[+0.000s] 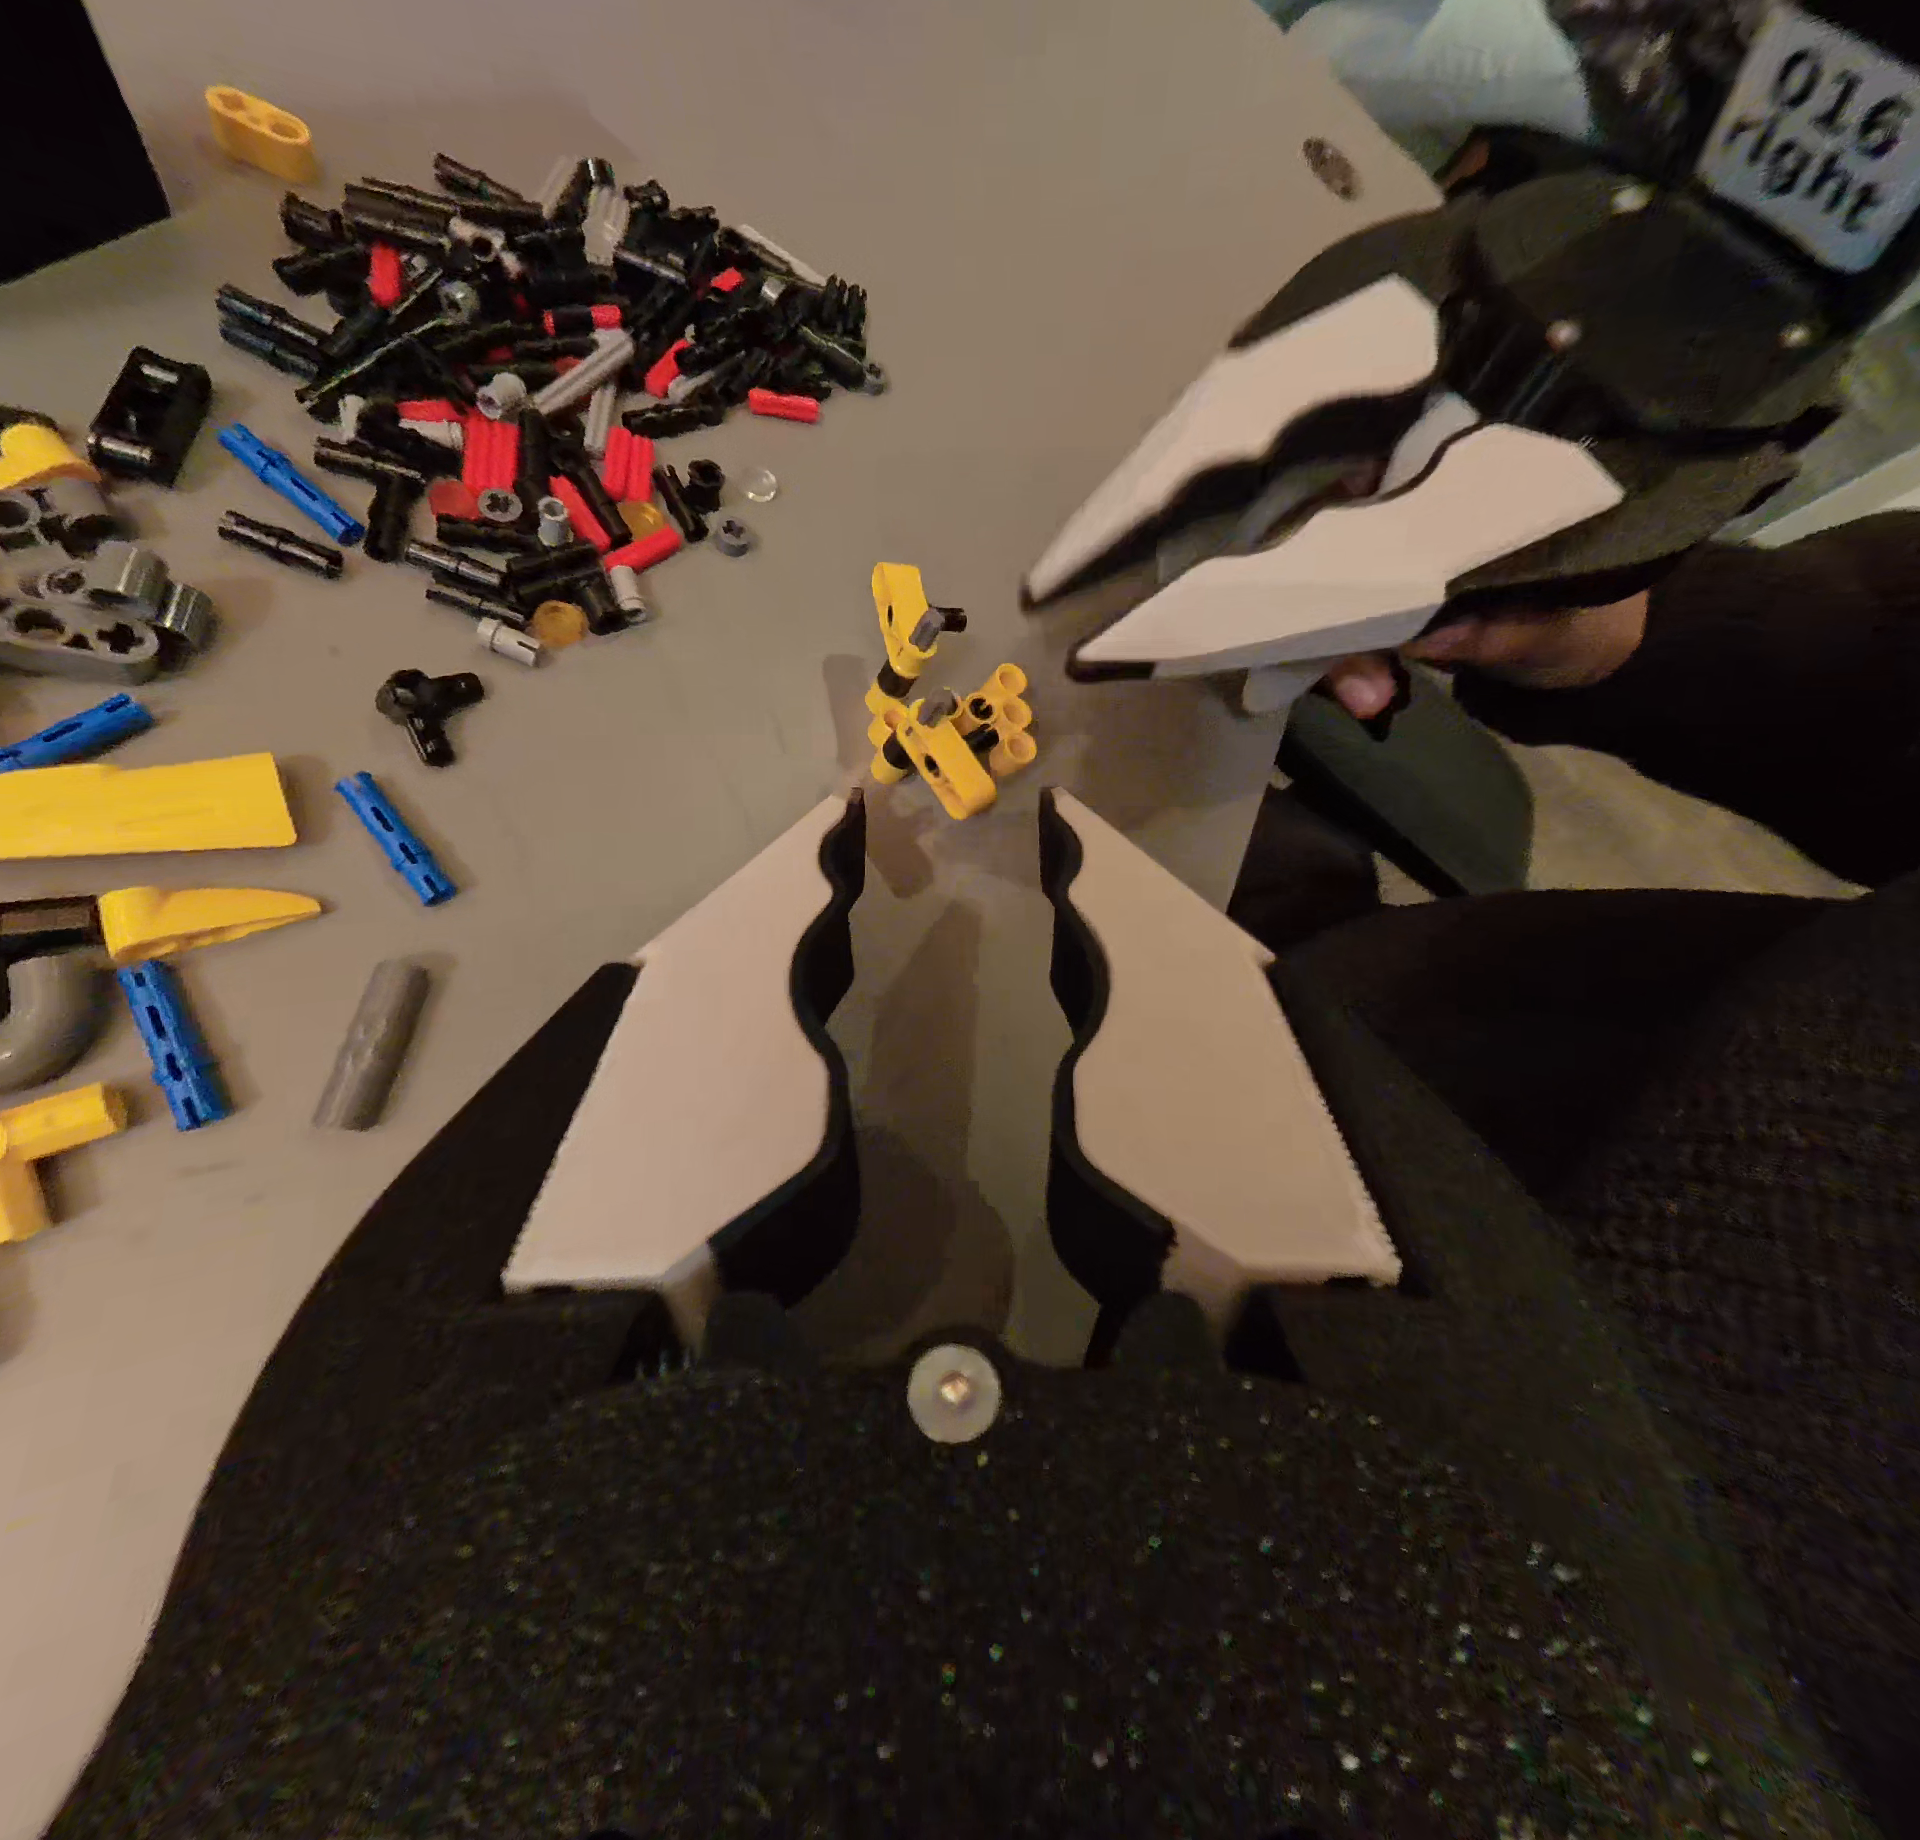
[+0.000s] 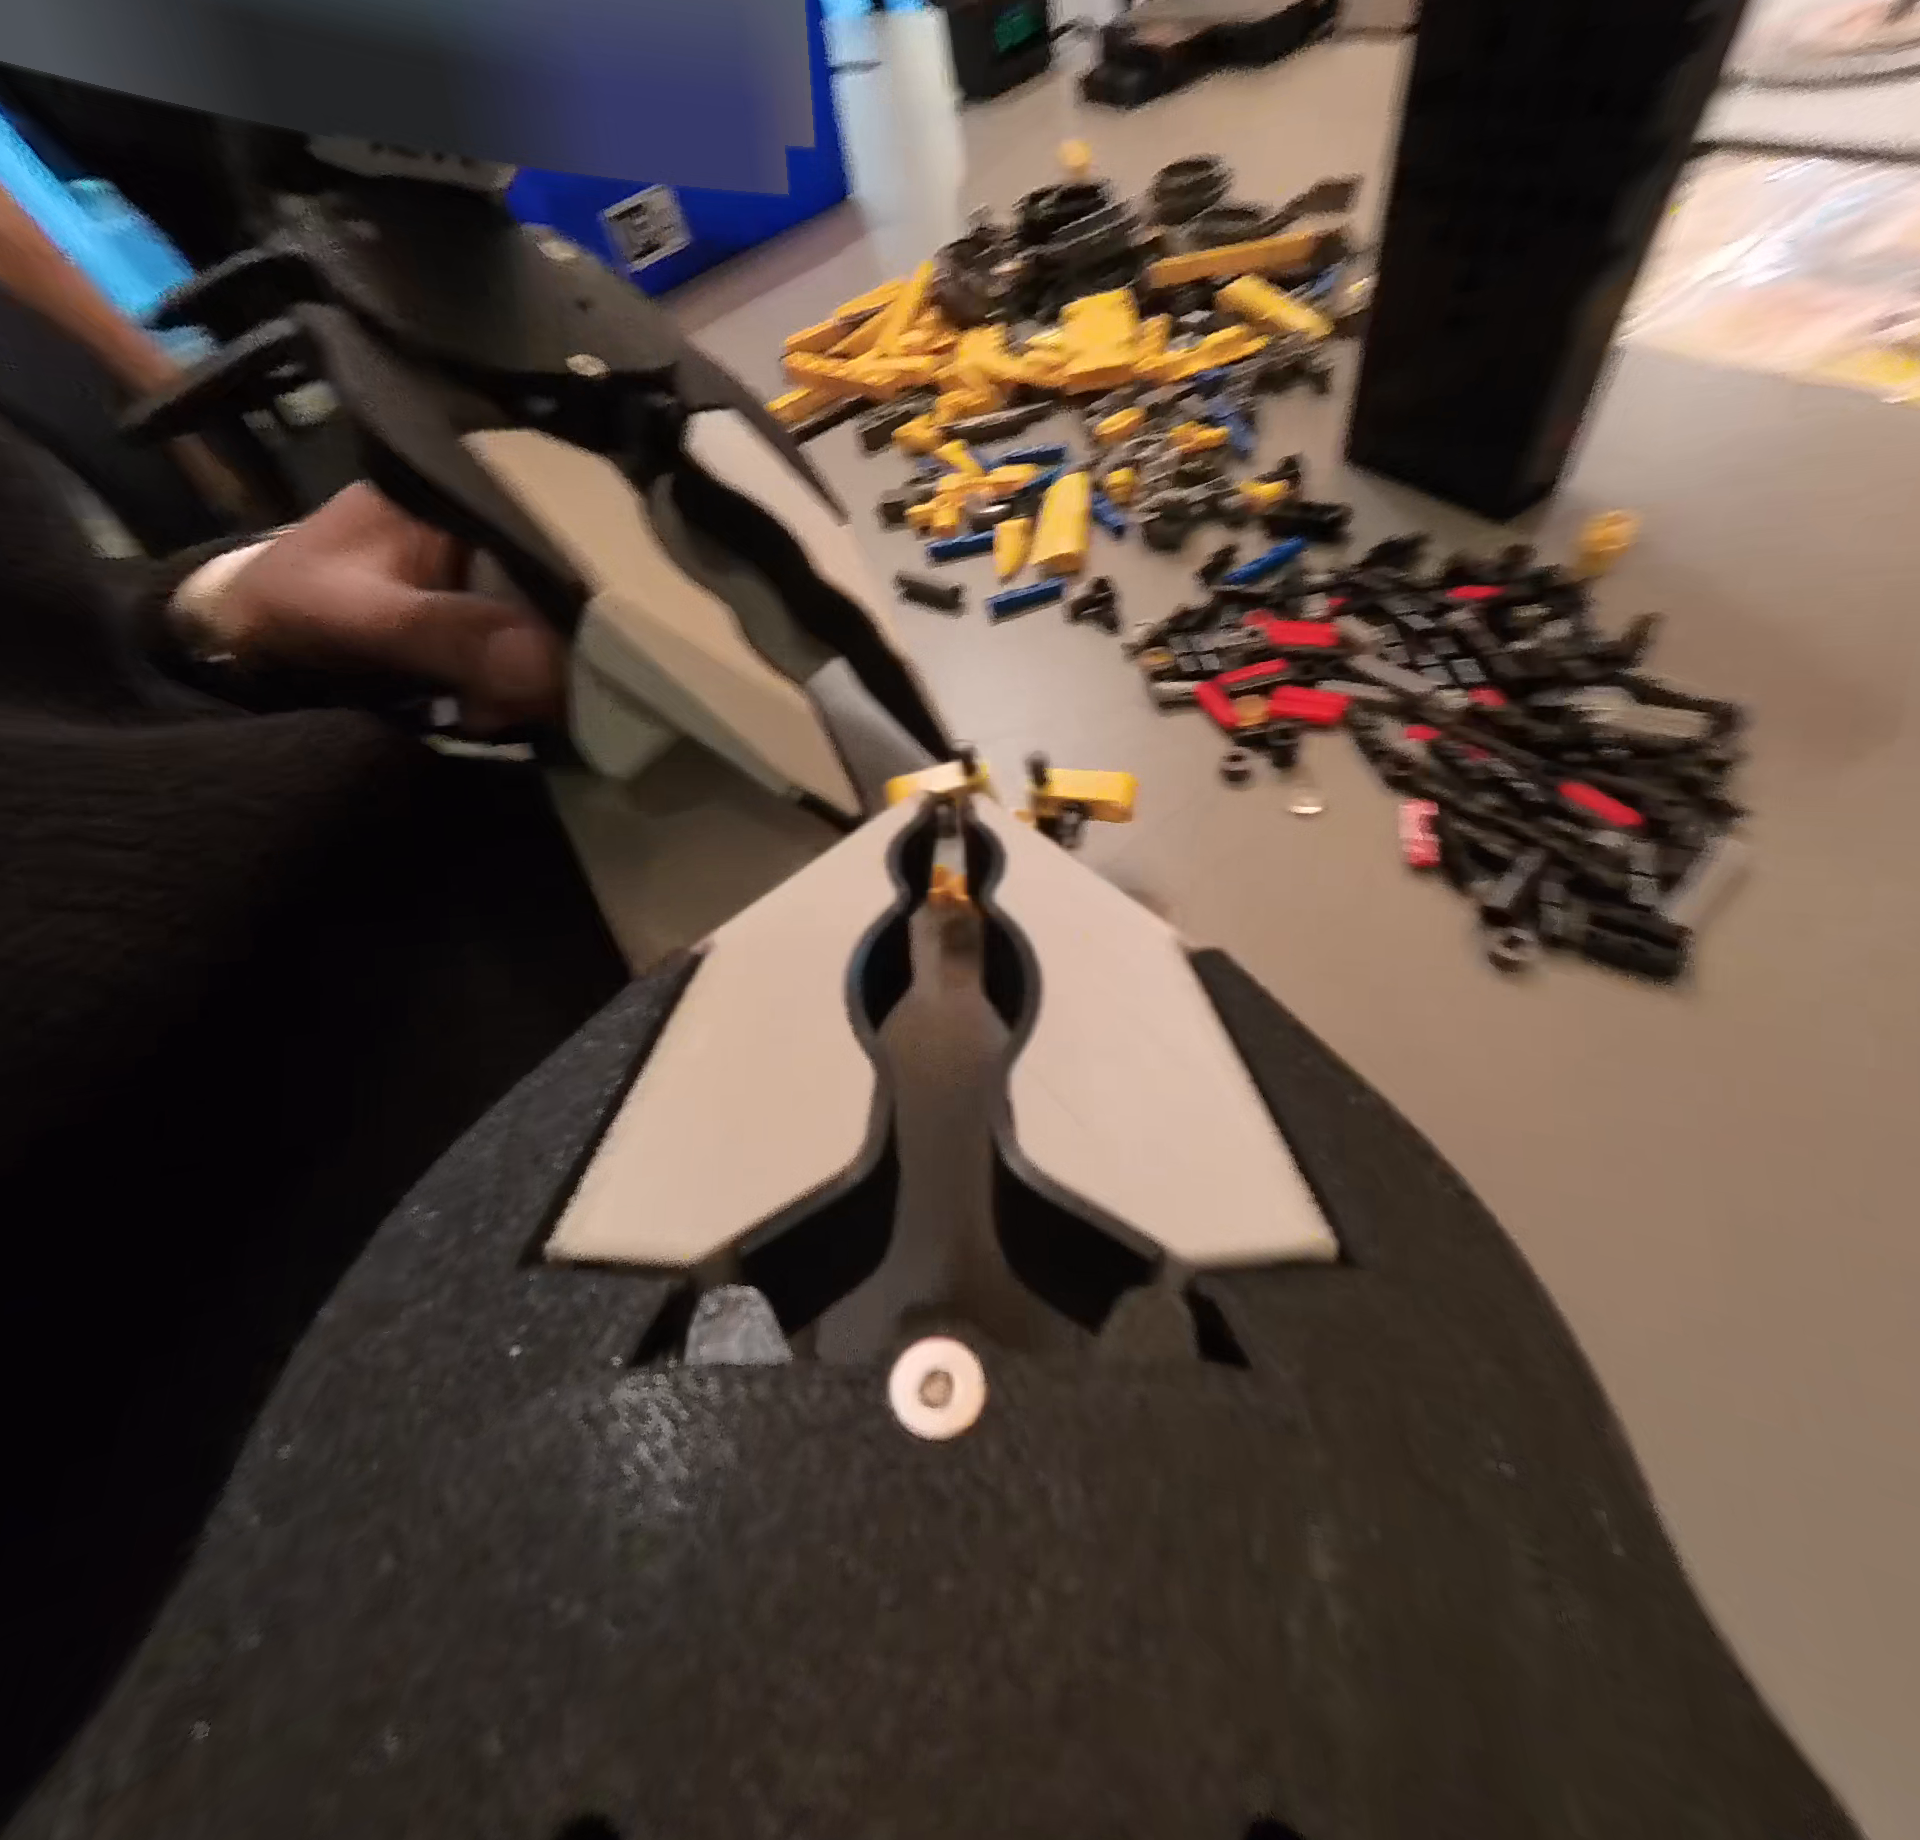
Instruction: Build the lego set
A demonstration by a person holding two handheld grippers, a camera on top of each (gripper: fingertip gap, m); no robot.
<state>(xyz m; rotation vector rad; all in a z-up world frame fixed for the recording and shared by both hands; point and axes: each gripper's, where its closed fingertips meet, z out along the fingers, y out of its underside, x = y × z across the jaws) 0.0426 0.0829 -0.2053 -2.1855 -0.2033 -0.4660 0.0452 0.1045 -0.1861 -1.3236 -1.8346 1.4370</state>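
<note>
two grippers flank a small yellow assembly (image 1: pixel 940 715): left gripper (image 1: pixel 951 803) jaws apart, empty; right gripper (image 2: pixel 954 803) jaws nearly together, grip unclear. light, rigid, joints likely loose; best held by a beam.

Grey table (image 1: pixel 935 128) in dim light; blue bin (image 2: pixel 707 221) beyond.

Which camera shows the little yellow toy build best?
The left wrist view: the yellow build stands sharp and whole on the table. The right wrist view is blurry, and the right gripper hides part of it.
</note>
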